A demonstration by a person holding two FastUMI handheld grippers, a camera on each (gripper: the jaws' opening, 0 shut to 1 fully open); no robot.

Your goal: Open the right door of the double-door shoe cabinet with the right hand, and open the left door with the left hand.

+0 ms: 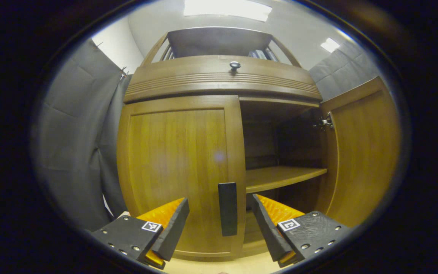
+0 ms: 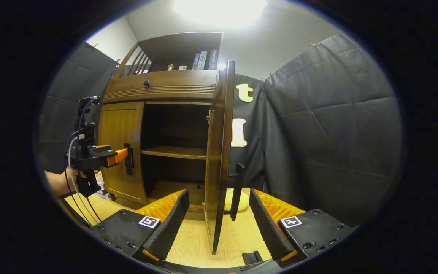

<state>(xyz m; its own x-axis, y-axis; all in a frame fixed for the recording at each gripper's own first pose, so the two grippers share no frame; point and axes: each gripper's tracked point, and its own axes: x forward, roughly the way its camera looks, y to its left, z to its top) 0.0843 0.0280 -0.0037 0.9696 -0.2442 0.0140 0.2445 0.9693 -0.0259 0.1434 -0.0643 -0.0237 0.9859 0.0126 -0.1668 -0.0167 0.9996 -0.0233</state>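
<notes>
Left gripper view is showing the left gripper standing wide open, its fingers flanking the dark handle of the closed left door without pressing on it. Beside that door the cabinet's inner shelf is lying exposed, with the right door swung out.

Right gripper view is showing the right gripper also spread wide and holding nothing, the open right door's edge and its handle standing between its fingers. Farther off, a hand is holding the left gripper at the left door handle. The shoe cabinet is standing on a light wooden floor.
</notes>
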